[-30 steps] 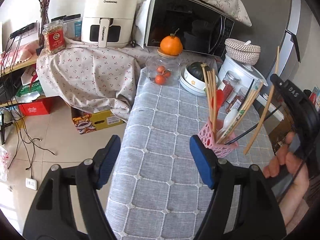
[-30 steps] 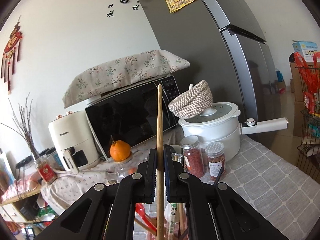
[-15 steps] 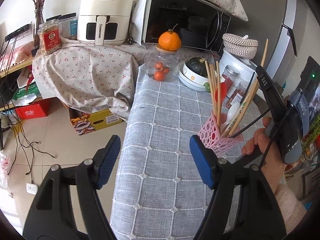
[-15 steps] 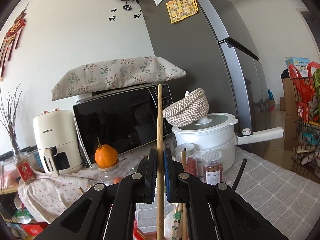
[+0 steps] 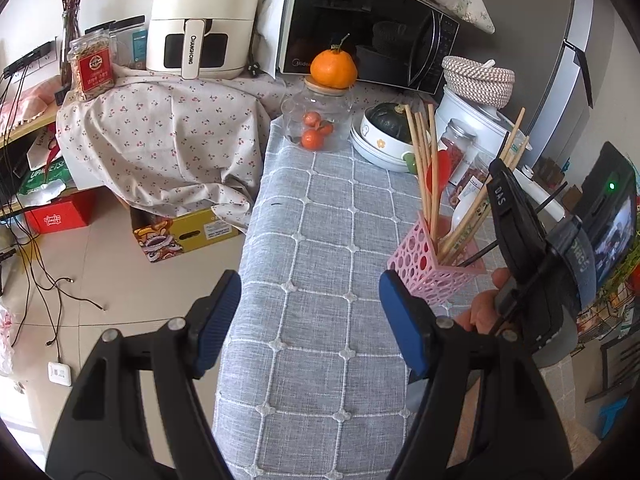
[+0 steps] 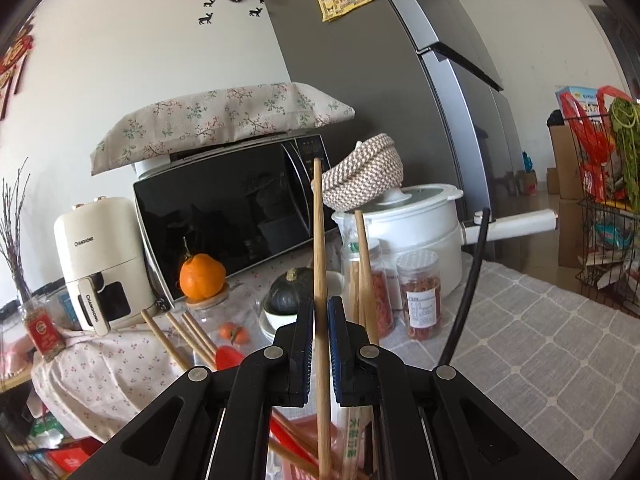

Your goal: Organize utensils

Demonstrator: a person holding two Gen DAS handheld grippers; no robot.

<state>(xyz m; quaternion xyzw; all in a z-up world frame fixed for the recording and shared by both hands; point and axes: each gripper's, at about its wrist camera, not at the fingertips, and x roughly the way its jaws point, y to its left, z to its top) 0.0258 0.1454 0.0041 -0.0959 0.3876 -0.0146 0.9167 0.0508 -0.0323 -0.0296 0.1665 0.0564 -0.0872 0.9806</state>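
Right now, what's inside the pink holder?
The pink holder holds several wooden chopsticks, a red spoon, a white utensil and a black stick, all upright or leaning. Their lower ends and the holder's bottom are hidden by its perforated walls.

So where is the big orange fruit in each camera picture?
Left wrist view: the big orange fruit sits top middle, on the lid of a glass jar, in front of the microwave.
Right wrist view: the orange fruit is left of centre, on that jar's lid.
Shared landmark: the microwave behind it.
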